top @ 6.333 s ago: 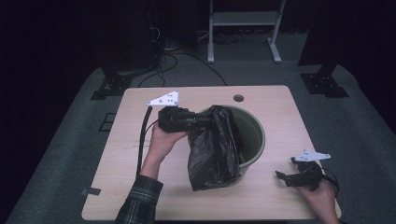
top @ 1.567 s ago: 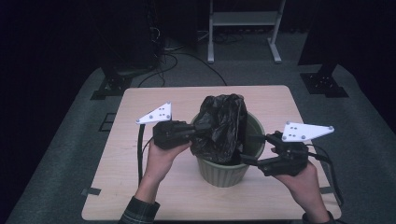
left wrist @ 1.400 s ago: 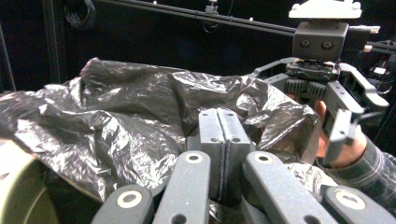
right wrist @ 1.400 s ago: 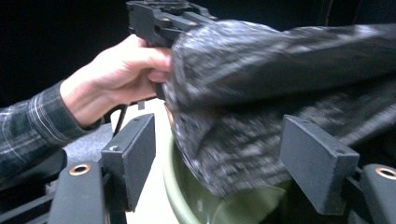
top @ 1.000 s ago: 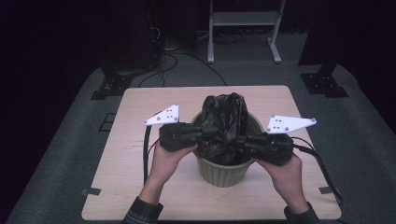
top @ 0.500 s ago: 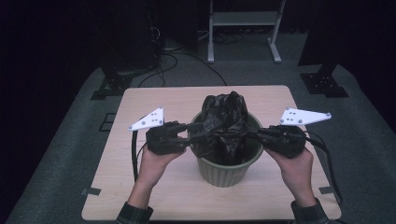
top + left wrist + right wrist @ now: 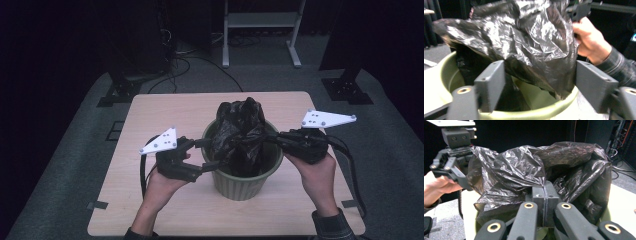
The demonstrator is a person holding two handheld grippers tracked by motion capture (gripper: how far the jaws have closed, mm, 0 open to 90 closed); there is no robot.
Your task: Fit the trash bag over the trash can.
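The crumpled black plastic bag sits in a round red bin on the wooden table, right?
Not quite: the high view shows the round plastic bin is green, not red. The crumpled black plastic bag does sit in it, on the wooden table.

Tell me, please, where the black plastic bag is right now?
In the high view the black plastic bag sits bunched in the green bin at the table's middle, between both hands.

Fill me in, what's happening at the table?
A person is lining a green bin with a black bag. The right hand-held gripper is shut on the bag at the bin's right rim. The left hand-held gripper has just been opening; its jaws stand apart at the left rim, bag between them but not pinched. Most of the bag sits bunched above the bin.
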